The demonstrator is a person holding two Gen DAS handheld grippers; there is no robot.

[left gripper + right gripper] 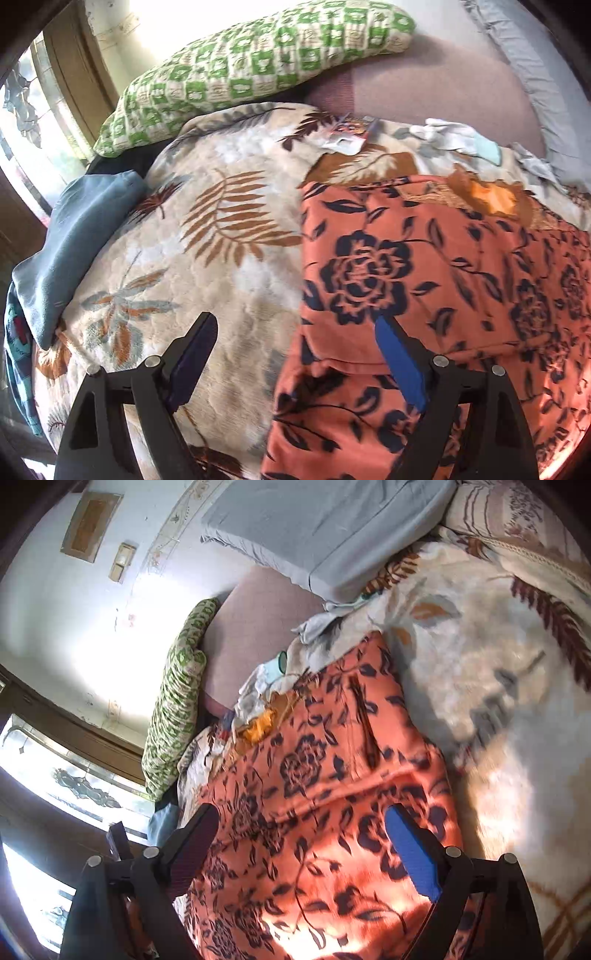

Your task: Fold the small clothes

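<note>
An orange garment with dark blue flowers lies spread on a cream leaf-print blanket. It has a golden embroidered neckline at its far end. My left gripper is open, hovering over the garment's left edge, right finger above the cloth. In the right wrist view the same garment runs away from me. My right gripper is open and empty just above its near part. The blanket lies to the right.
A green-and-white checked pillow and a mauve cushion lie at the back. Blue-grey folded clothes sit at the left blanket edge. Small pale clothes lie beyond the garment. A grey-blue pillow is against the wall.
</note>
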